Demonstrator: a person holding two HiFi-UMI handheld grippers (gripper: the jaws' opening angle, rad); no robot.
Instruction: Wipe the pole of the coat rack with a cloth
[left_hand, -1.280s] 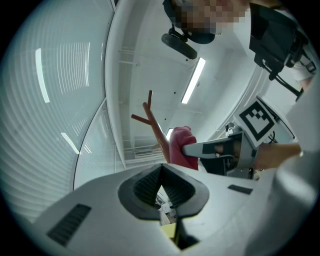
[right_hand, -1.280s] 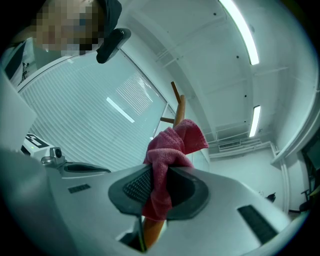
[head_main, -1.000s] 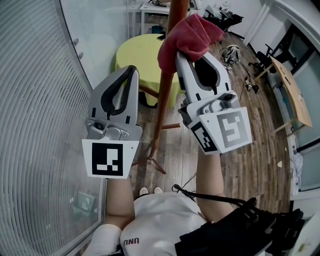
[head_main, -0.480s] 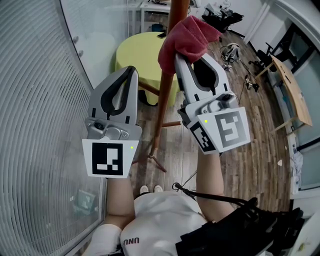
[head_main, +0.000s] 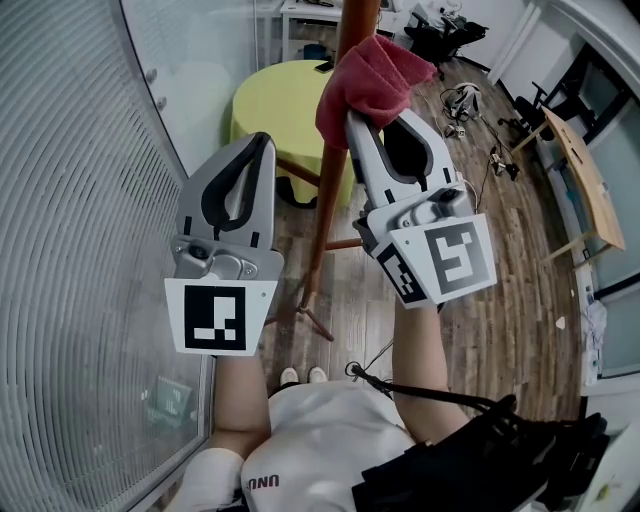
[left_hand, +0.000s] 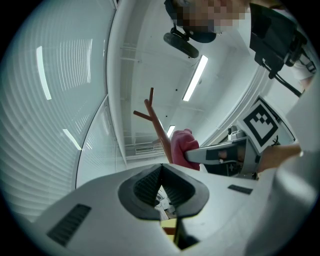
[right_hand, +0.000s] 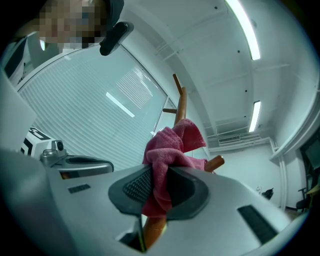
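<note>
Right gripper is up high, and its fingers are clamped tight on the crumpled pink-red cloth. The right gripper view confirms it: the cloth is pinched between the two ribbed dark pads, a fold hanging below them and the rest bunched up above the right gripper. That bundle is pressed against the right side of the round reddish-brown wooden pole of the coat rack, well up its length. The pole runs down to its splayed legs on the brown plank floor. In the right gripper view the pole rises behind the cloth, with a short peg sticking out to the right.

Left gripper is just left of the pole, lower than the right one and not touching the pole. Its own view shows the fingers closed together at the tips with nothing between them. Beyond them that view catches the pole and the cloth in the other gripper's grip.

Far behind the pole stands a round yellow-green table. A ribbed frosted glass wall curves along the left. Near the bottom of the head view is the person's white shirt.
</note>
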